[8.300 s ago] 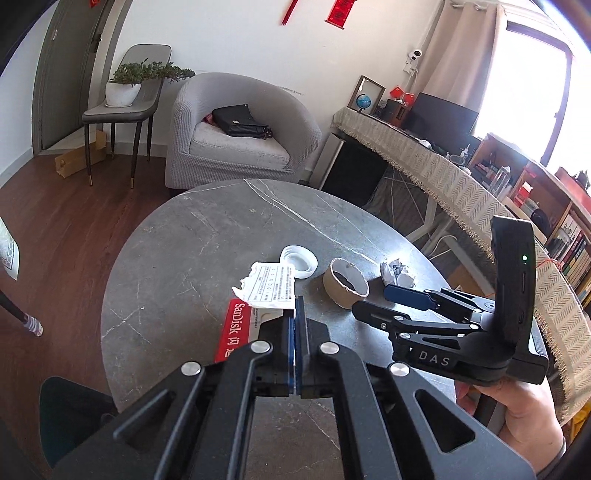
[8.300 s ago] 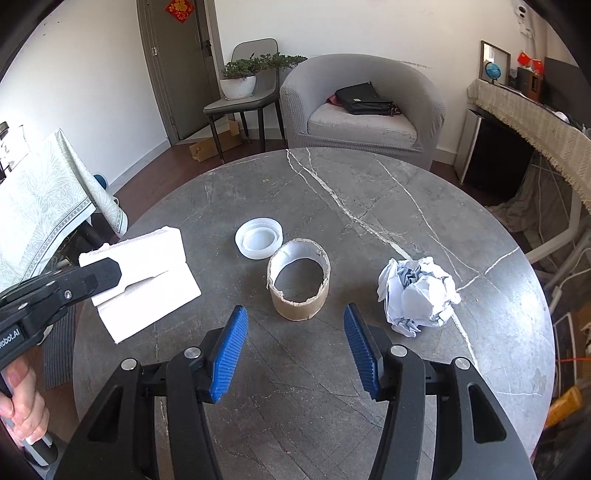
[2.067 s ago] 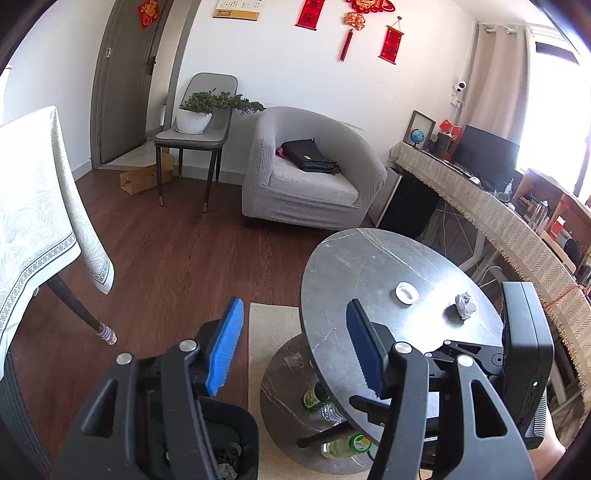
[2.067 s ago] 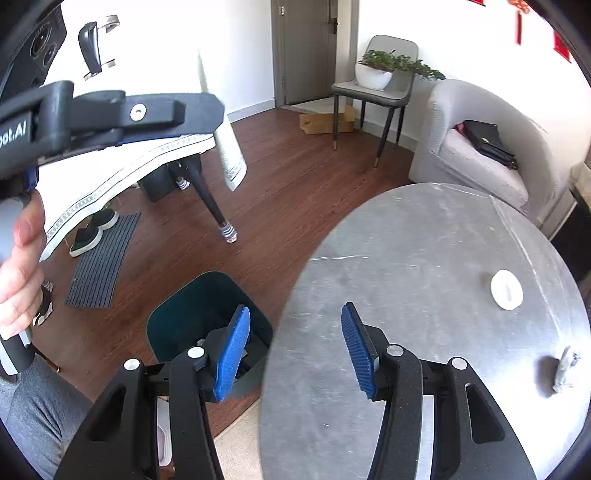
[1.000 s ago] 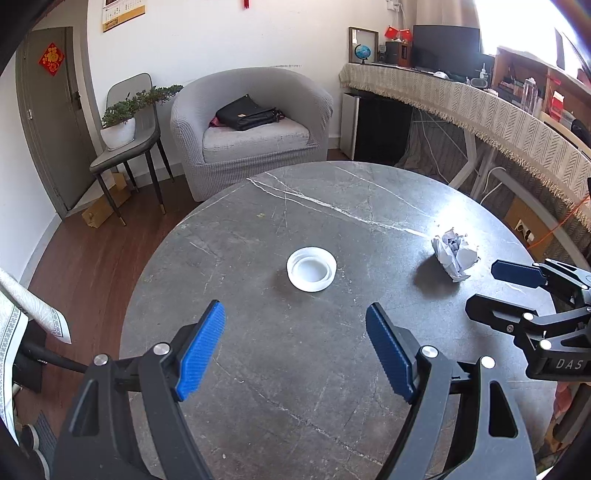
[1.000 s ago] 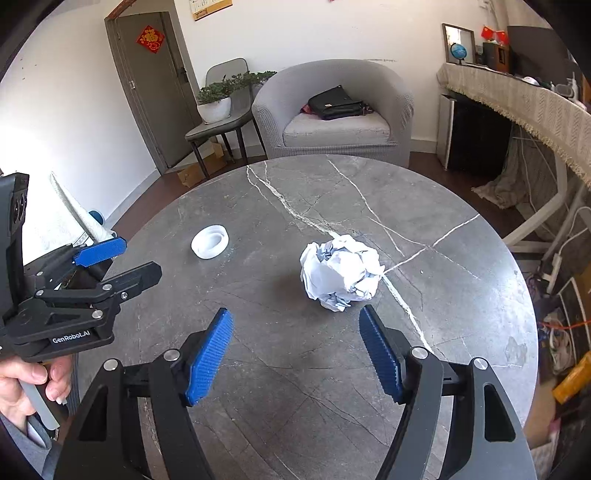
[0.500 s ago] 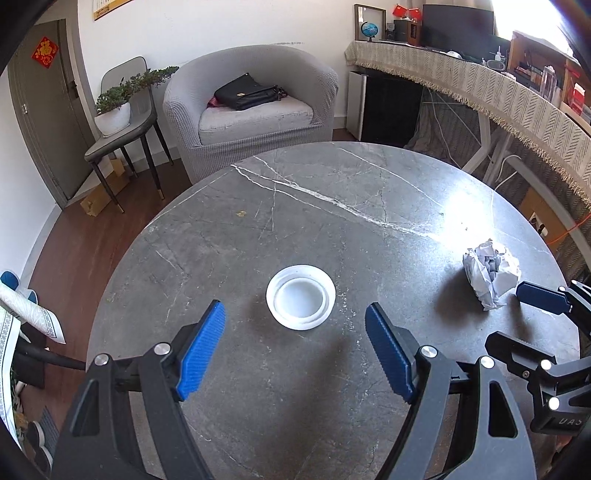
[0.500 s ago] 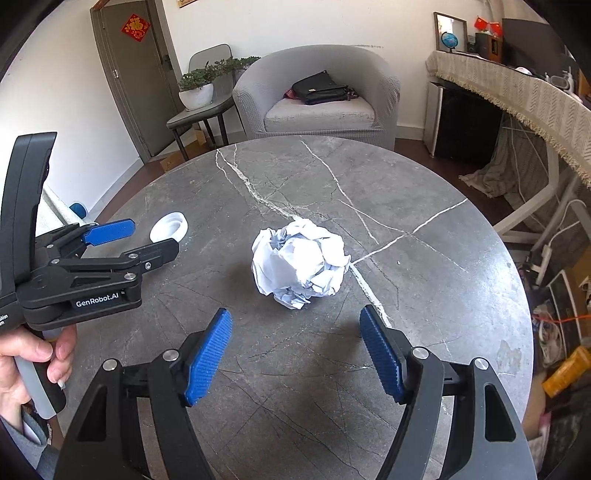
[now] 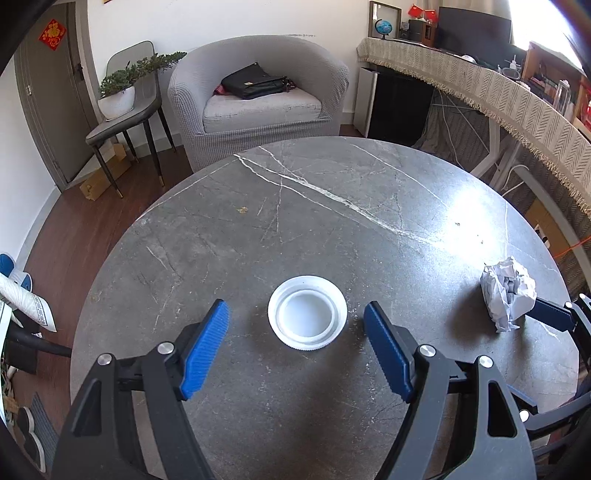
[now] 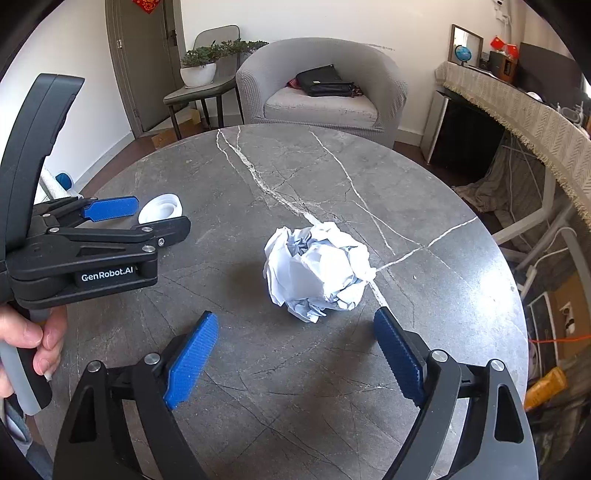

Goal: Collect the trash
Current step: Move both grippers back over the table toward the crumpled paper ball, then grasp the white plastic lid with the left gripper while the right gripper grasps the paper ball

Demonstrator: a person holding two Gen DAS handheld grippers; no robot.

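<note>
We see bare tabletop [image 9: 332,206] all around the white lid [image 9: 307,318] and crumpled paper [image 10: 317,269] (well apart from each other), so either tongs can pass; the left tongs [image 10: 147,218] crowd the lid's near side.

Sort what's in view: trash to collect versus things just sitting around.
Trash to collect:
round white plastic lid
crumpled white paper ball

Just sitting around:
black leather bag on the grey armchair
potted green plant
small blue globe
</note>
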